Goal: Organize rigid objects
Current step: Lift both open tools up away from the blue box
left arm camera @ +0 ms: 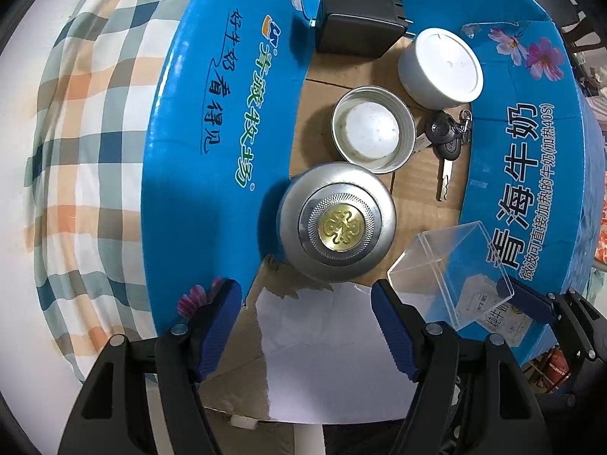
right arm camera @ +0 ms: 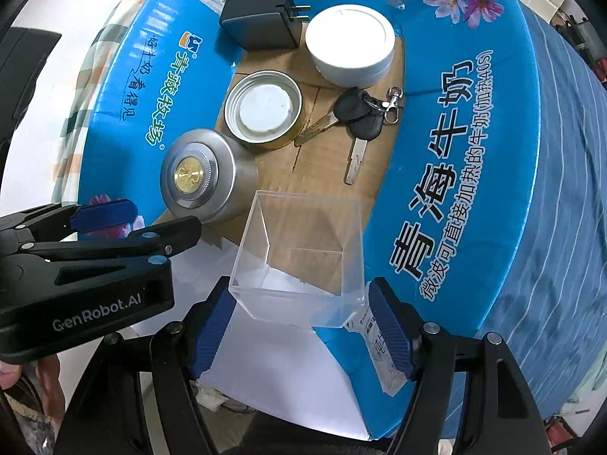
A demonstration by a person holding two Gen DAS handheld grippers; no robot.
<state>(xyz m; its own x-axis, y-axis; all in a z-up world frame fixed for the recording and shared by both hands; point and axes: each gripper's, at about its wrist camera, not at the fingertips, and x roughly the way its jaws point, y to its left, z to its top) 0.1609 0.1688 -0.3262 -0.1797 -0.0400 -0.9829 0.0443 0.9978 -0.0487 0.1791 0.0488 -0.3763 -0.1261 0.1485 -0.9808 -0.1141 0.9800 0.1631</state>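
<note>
An open blue cardboard box (left arm camera: pixel 197 121) (right arm camera: pixel 447 174) holds a silver tin with a gold emblem (left arm camera: pixel 337 223) (right arm camera: pixel 201 174), an open tin with a white insert (left arm camera: pixel 373 129) (right arm camera: pixel 263 108), a white round jar (left arm camera: pixel 442 66) (right arm camera: pixel 351 43), a black charger (left arm camera: pixel 356 22) (right arm camera: pixel 265 19) and car keys (left arm camera: pixel 445 140) (right arm camera: pixel 360 117). My right gripper (right arm camera: pixel 299 326) is shut on a clear plastic box (right arm camera: pixel 299 254) (left arm camera: pixel 459 265), held over the blue box's near end. My left gripper (left arm camera: pixel 307 326) is open and empty, just in front of the silver tin.
The blue box lies on a checked cloth (left arm camera: pixel 76 144). A blue striped cloth (right arm camera: pixel 561 208) lies to its right. White paper (left arm camera: pixel 334 349) covers the box floor at the near end.
</note>
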